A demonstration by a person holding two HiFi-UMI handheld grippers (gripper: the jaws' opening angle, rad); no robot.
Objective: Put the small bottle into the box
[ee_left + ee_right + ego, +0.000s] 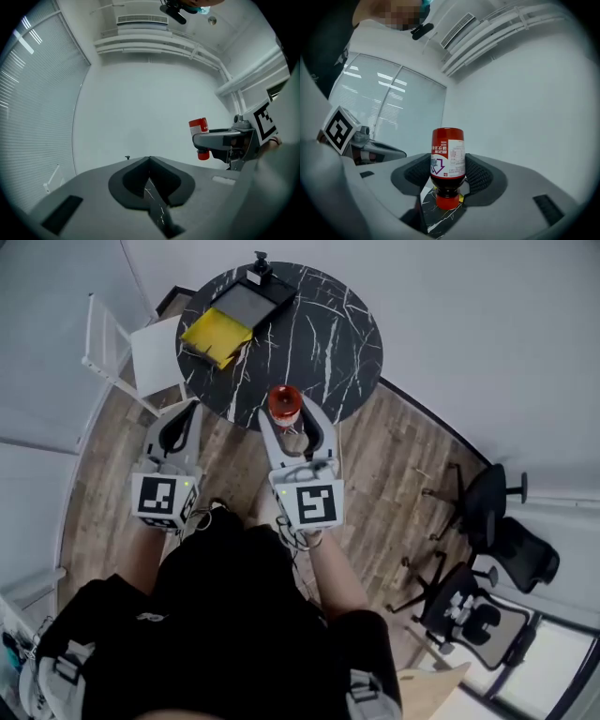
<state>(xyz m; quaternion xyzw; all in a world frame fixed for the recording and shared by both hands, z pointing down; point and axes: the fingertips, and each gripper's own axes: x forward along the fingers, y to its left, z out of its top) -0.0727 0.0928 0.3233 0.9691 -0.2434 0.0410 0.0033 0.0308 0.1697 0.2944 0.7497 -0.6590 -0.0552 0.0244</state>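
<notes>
The small bottle (pixel 284 401) is red with a white label and a red cap. It hangs cap down in the air, with my right gripper (pixel 292 420) shut on its body just short of the near edge of the round black marble table (pixel 328 324). In the right gripper view the bottle (pixel 447 159) stands between the two ribbed pads (pixel 478 176). The box (pixel 246 301), a shallow black tray, lies at the table's far side. My left gripper (pixel 180 416) is beside the table's left edge, its jaws shut (pixel 150 161) on nothing. The left gripper view shows the bottle (pixel 198 126) to its right.
A yellow packet (pixel 216 336) lies on the table against the box's near end. A white chair (pixel 141 352) stands left of the table. Black office chairs (pixel 487 512) stand on the wooden floor at the right. White walls surround the table.
</notes>
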